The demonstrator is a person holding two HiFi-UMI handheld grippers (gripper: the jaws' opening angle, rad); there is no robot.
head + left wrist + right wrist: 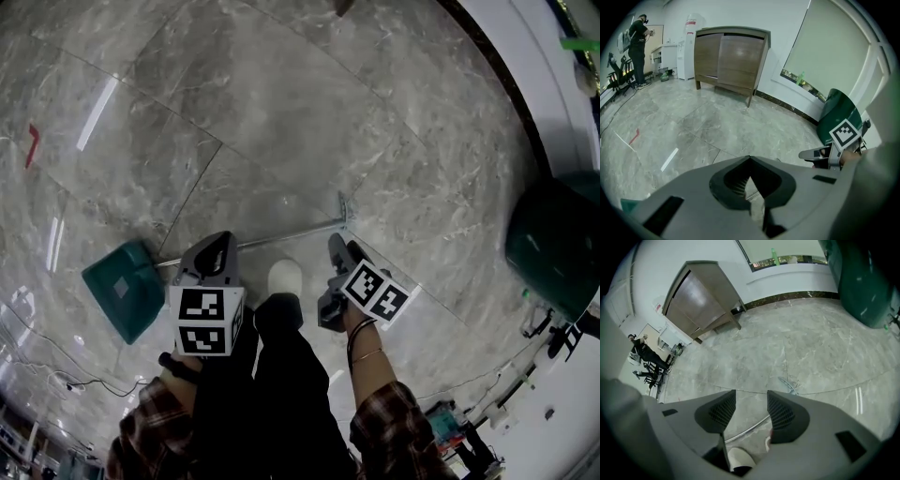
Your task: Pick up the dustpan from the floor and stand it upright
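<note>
Dustpan (120, 289) flat on the marble floor (281, 112) to the left, metal handle (291, 232) running right below both grippers: hovered above with left gripper (750, 161) closed on nothing and right gripper (751, 395) parted, empty; likely needed right jaws lowered astride the handle, square, before clamping and tilting upright.

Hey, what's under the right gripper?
The dustpan's metal handle lies on the floor below the right gripper's open jaws, beside a white shoe. One jaw hides part of the handle.
</note>
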